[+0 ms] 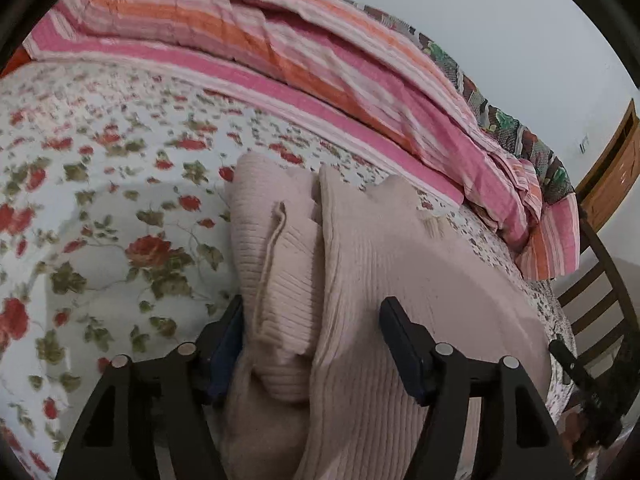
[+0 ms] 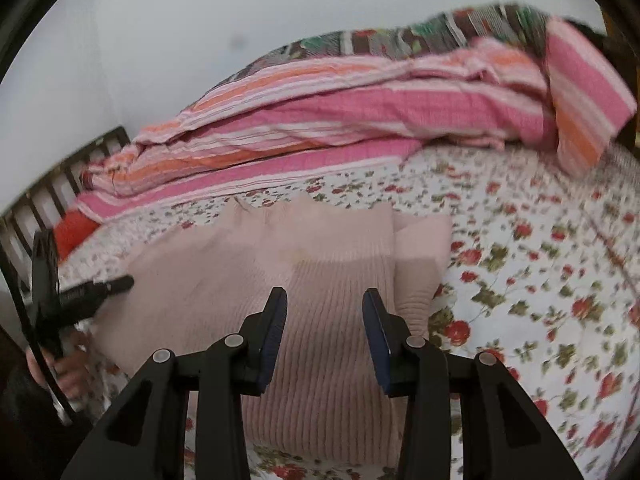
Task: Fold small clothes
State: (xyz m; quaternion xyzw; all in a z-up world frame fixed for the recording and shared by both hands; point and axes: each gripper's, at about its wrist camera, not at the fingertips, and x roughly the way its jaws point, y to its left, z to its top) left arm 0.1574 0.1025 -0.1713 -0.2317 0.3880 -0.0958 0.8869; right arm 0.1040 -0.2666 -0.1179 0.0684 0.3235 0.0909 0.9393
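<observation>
A pale pink ribbed knit garment [image 1: 352, 264] lies partly folded on the floral bedsheet [image 1: 100, 208], with a drawstring cord [image 1: 272, 256] on one folded part. My left gripper [image 1: 312, 344] is open, its jaws wide on either side of a bunched fold of the knit. In the right wrist view the same garment [image 2: 312, 276] lies flat below my right gripper [image 2: 324, 332], which is open and empty just above it. The left gripper [image 2: 100, 288] shows at that view's left edge, and the right gripper [image 1: 580, 376] at the left wrist view's right edge.
A pink and orange striped blanket [image 1: 280, 52] is bunched along the far side of the bed, with a patterned quilt [image 1: 516, 128] behind it. A dark slatted bed frame [image 2: 40, 196] and a wooden door [image 1: 616, 176] stand beyond the bed.
</observation>
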